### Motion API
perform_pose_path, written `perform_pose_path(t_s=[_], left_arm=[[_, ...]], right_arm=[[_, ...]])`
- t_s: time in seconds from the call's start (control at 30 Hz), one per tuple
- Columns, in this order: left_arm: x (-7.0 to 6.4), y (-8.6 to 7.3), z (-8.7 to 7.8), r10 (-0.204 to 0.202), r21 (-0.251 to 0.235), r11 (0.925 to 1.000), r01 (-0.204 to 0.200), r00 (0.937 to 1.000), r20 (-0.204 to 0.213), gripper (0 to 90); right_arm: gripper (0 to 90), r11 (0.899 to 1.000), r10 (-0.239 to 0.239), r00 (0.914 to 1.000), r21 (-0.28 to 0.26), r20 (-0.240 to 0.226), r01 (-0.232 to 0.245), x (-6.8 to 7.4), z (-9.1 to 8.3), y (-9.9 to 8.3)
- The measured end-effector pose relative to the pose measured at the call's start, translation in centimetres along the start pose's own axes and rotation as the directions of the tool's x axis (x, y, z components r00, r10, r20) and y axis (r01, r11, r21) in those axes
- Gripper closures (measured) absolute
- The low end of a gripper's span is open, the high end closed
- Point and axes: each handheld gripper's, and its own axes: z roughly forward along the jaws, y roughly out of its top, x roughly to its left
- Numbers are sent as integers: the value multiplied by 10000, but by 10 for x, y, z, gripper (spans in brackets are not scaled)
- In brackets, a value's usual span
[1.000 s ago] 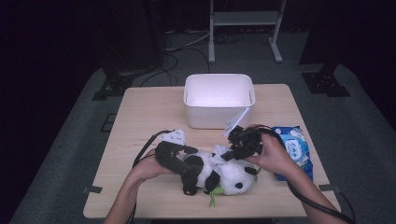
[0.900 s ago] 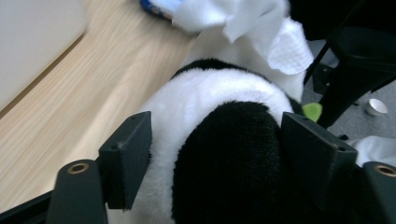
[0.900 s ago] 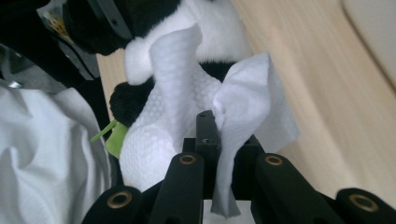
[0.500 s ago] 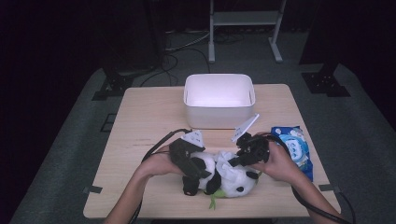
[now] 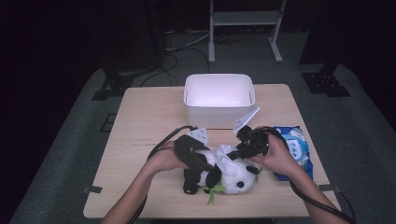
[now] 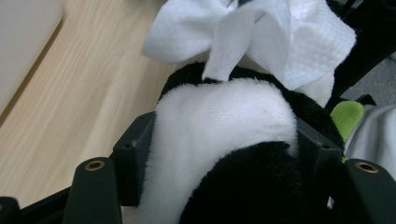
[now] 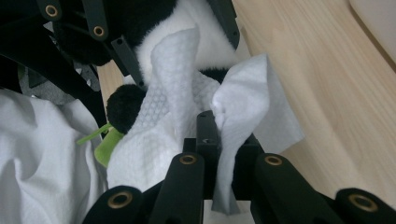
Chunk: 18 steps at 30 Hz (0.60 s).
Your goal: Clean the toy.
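A black-and-white panda plush (image 5: 231,177) lies on the table near the front edge. My left gripper (image 5: 195,157) is shut on the panda's body (image 6: 224,140); both jaws press into the fur from the sides. My right gripper (image 5: 246,148) is shut on a white wet wipe (image 7: 173,98) and holds it against the panda's fur (image 7: 205,28). In the left gripper view the wipe (image 6: 280,37) is bunched just beyond the plush. A green piece (image 7: 106,147) sticks out of the panda next to the wipe.
A white plastic bin (image 5: 219,99) stands at the middle back of the table. A blue wipe packet (image 5: 293,148) lies at the right, under the right hand. The wooden tabletop (image 5: 140,126) is bare on the left. Cables trail from both grippers.
My left gripper has slid right along the panda and settled on its body. My right gripper has come down a little with the wipe onto the plush.
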Motion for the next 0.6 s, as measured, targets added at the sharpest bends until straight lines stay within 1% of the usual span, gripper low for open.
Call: perform_pose_path(t_s=[0.1,0.13,0.23,0.3,0.37,0.4,0.43,0.47,0.5,0.53,0.57,0.6], left_arm=[[4,4,-1,227,121,9997,-224,9995,-204,339],[6,5,-2,234,127,9997,-231,9994,-271,341],[10,5,-3,256,168,9996,-248,9985,-475,347],[12,3,-5,158,107,9998,-153,9984,-545,347],[13,0,-8,52,69,10000,-47,9972,-743,348],[14,-1,-10,100,107,9999,-91,9967,-806,348],[15,-4,-11,10,46,10000,-5,9954,-954,348],[15,-6,-13,-43,53,10000,49,9948,-1017,347],[16,-8,-14,-64,39,10000,68,9940,-1091,347],[16,-11,-17,-154,-6,9999,155,9918,-1265,347],[16,-13,-18,-140,25,9999,145,9906,-1358,346],[16,-16,-20,-210,-66,9998,202,9890,-1465,344]], right_arm=[[846,9997,29,9999,237,161,-33,-2,0,7],[846,9997,-50,9998,238,212,45,-4,0,9],[846,9995,86,9997,307,226,-93,-9,0,13],[846,9997,37,9997,250,224,-42,-13,1,15],[846,9998,97,9997,163,239,-100,-14,2,18],[846,9999,76,9997,140,231,-79,-15,4,20],[846,9999,101,9997,135,240,-104,-14,4,22],[846,10000,-9,9997,90,254,7,-15,6,25],[846,9999,5,9997,136,229,-8,-15,8,28],[846,9999,-70,9996,133,258,67,-15,9,30],[846,9999,-77,9995,155,295,72,-14,11,35],[846,9998,-124,9996,146,261,120,-14,12,37]])
